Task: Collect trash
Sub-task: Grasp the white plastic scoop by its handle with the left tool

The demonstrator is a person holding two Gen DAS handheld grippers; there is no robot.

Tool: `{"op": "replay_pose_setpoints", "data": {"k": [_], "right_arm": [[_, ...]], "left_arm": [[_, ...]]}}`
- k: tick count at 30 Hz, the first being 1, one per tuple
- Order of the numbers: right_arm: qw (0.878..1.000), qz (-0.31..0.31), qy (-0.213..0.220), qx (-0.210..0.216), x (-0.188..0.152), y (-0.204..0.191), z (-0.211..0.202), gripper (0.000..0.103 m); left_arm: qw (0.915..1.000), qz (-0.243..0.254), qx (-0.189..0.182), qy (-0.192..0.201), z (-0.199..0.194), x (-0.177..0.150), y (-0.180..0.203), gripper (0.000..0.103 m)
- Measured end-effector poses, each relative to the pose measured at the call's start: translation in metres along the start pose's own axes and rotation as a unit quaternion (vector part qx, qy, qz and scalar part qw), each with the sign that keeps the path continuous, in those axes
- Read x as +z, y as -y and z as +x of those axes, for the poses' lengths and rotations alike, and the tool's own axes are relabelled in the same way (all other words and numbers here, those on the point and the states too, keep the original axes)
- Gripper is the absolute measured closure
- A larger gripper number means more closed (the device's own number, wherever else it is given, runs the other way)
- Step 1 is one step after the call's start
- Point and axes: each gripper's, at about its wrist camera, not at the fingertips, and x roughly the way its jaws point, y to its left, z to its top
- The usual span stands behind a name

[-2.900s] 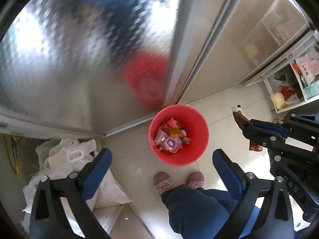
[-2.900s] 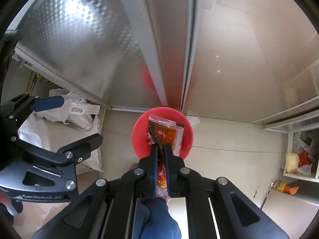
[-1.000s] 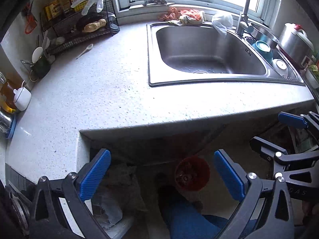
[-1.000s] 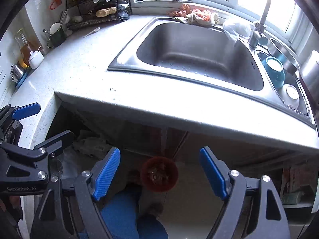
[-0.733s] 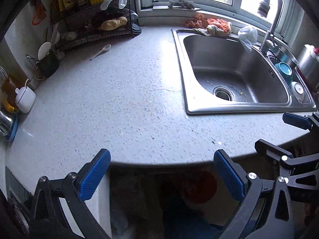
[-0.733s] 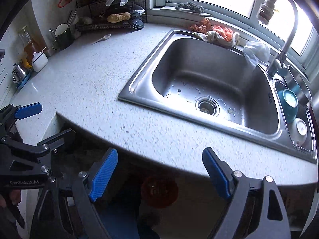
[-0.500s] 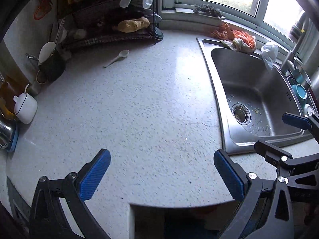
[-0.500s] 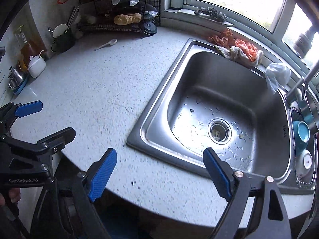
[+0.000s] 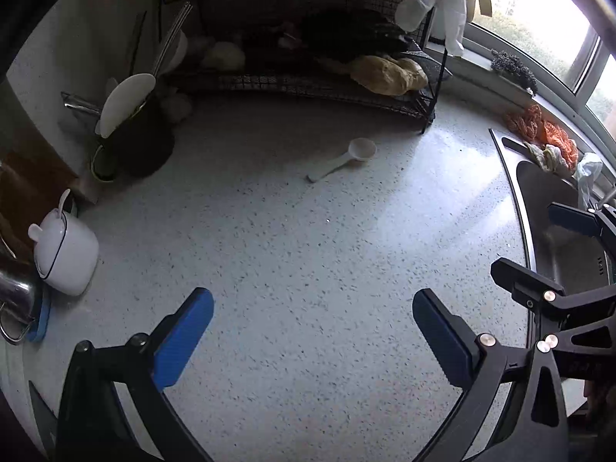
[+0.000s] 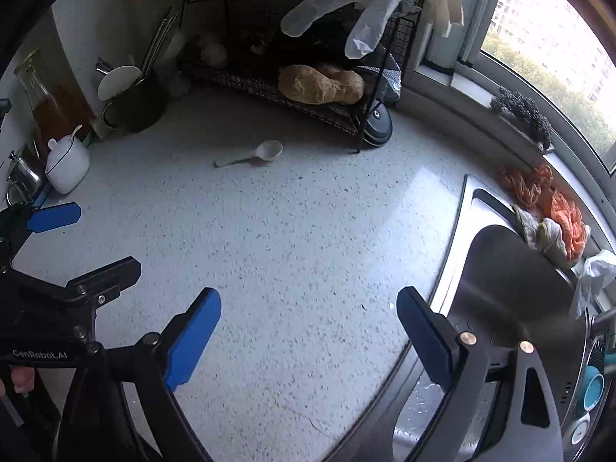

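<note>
Both the left gripper [image 9: 312, 333] and right gripper [image 10: 308, 333] gape empty; the white plastic spoon [image 9: 342, 159] lies upper-centre, handle slanting lower left, neither gripper clearly nearer.

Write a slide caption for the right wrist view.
Open right gripper over a speckled counter, spoon ahead, sink at right.

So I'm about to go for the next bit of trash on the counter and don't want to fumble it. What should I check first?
1. Left gripper open, nothing between its jaws: ok.
2. Right gripper open and empty, jaws just opened wider: ok.
3. Countertop below both grippers free of obstacles: ok.
4. Trash target in view: not ok; only a white spoon lies loose.
5. Whether the white bag by the sink is trash: cannot tell.
</note>
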Motion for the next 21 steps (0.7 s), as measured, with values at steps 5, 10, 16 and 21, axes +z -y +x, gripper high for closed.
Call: {"op": "replay_pose_setpoints", "data": {"k": [5, 10, 16, 21], "right_arm": [[1.000, 0.003, -0.018, 0.001, 0.030, -0.001, 0.031, 0.009], [0.999, 0.017, -0.036, -0.009, 0.048, 0.006, 0.056, 0.007], [0.997, 0.045, -0.055, -0.021, 0.062, 0.024, 0.078, 0.006], [0.994, 0.071, -0.070, -0.032, 0.069, 0.040, 0.094, 0.006]], "left_arm": [[0.9998, 0.018, -0.003, -0.011, 0.029, 0.030, -0.013, 0.001], [0.9986, 0.045, -0.016, -0.022, 0.059, 0.058, -0.014, 0.001], [0.9950, 0.088, -0.035, -0.031, 0.093, 0.089, -0.006, 0.001], [0.9893, 0.127, -0.058, -0.040, 0.118, 0.110, 0.008, 0.001]]}}
